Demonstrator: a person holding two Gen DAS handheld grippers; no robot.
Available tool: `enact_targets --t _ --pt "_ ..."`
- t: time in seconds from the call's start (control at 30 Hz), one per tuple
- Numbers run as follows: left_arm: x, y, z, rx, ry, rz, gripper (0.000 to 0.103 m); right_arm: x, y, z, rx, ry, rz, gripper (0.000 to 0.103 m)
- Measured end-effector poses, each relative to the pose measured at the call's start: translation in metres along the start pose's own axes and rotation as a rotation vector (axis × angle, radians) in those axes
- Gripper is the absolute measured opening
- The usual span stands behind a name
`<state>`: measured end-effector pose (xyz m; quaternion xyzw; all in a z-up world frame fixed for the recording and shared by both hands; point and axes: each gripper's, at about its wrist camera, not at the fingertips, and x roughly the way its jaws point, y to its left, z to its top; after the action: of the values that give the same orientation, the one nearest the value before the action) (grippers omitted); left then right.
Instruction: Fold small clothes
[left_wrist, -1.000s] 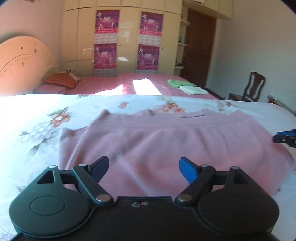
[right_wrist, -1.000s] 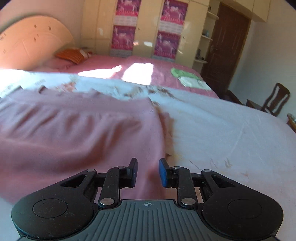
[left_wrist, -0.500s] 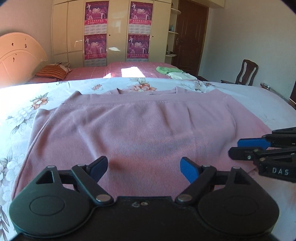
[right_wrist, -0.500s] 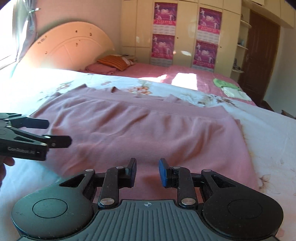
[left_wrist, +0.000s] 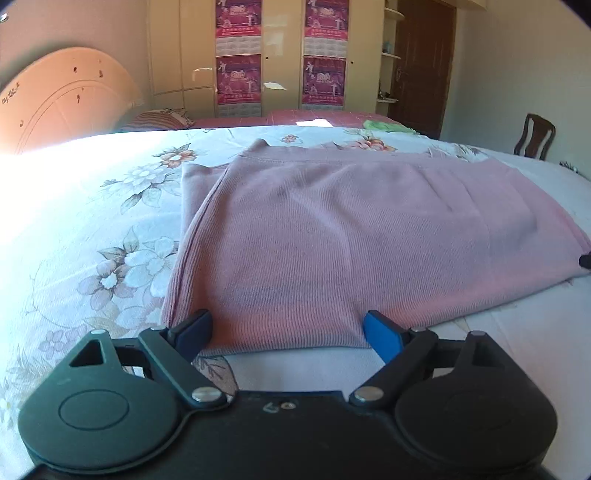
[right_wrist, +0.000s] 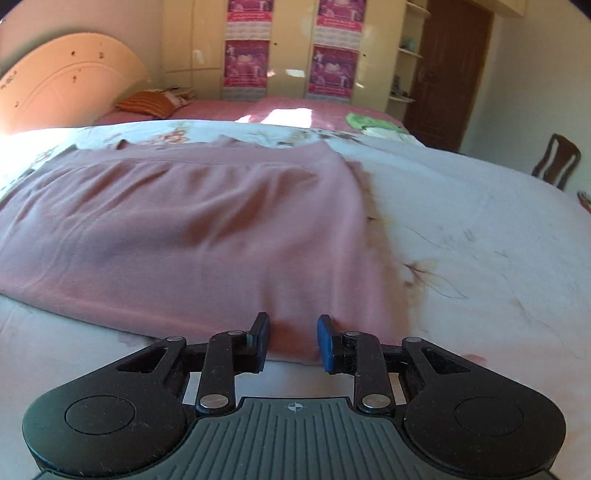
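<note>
Lying flat across a white floral bedsheet (left_wrist: 110, 229): a pink knit garment (left_wrist: 351, 236), already doubled over, with a second layer peeking out along its left edge in the left wrist view. Spreading wide and opening further at the garment's near left corner: the left gripper (left_wrist: 288, 332), its dark pad sitting just at the corner of the cloth and its blue pad at the near hem, with the hem stretching between the two and neither pad pressing on it. Hovering at the garment's near right corner: the right gripper (right_wrist: 293, 341), jaws narrowly parted, the pink hem showing in the gap between the pads; pinching or merely framing the cloth, impossible to say from this view. Poking in at the far right edge of the left wrist view, beside the garment's right edge: a small dark tip, too little of it showing to identify. Showing slightly blurred in the right wrist view: the garment (right_wrist: 184, 229) and the plain, faintly stained part of the sheet (right_wrist: 480, 236) to its right. Standing behind: a second bed with a pink cover (right_wrist: 229, 109), a striped orange pillow (right_wrist: 147, 103), some green cloth (right_wrist: 364, 122), a curved headboard (left_wrist: 62, 99), a cream wardrobe with purple posters (left_wrist: 238, 79), a brown door (right_wrist: 448, 74) and a wooden chair (left_wrist: 535, 134).
</note>
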<state>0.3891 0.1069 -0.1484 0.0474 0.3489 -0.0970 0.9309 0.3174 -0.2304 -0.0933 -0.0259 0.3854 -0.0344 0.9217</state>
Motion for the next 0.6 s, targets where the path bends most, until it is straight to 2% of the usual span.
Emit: enact_targets --t 0.13,0.17,0.2,0.3,0.4,0.43,0.47,0.53,0.6 --pt "0.002 -0.001 0.003 -0.048 0.015 0.019 0.089 -0.015 -0.008 0.005 -0.013 -0.051 -0.016 0.026" --pt "0.003 -0.002 0.003 -0.051 0.013 0.023 0.089 -0.013 -0.011 0.003 0.002 -0.034 -0.016 0.026" --pt "0.005 -0.003 0.002 -0.049 0.012 0.031 0.089 -0.004 -0.015 0.001 0.018 0.022 -0.015 0.026" --pt "0.005 -0.005 0.002 -0.044 0.018 0.044 0.090 -0.007 -0.014 0.001 0.008 0.024 -0.010 0.026" --pt "0.005 -0.004 0.001 -0.044 0.015 0.043 0.090 -0.027 -0.013 0.001 0.045 -0.091 0.010 0.026" --pt "0.005 -0.004 0.000 -0.042 0.013 0.044 0.090 -0.022 -0.012 0.000 0.034 -0.070 0.010 0.026" --pt "0.006 -0.005 0.001 -0.039 0.010 0.047 0.090 -0.008 -0.009 -0.002 0.014 0.018 0.001 0.026" --pt "0.006 -0.004 0.000 -0.038 0.009 0.047 0.090 -0.006 -0.005 -0.005 -0.006 0.015 -0.006 0.026" --pt "0.006 -0.005 0.000 -0.037 0.007 0.046 0.091 -0.012 -0.008 -0.002 0.027 -0.007 -0.009 0.026"
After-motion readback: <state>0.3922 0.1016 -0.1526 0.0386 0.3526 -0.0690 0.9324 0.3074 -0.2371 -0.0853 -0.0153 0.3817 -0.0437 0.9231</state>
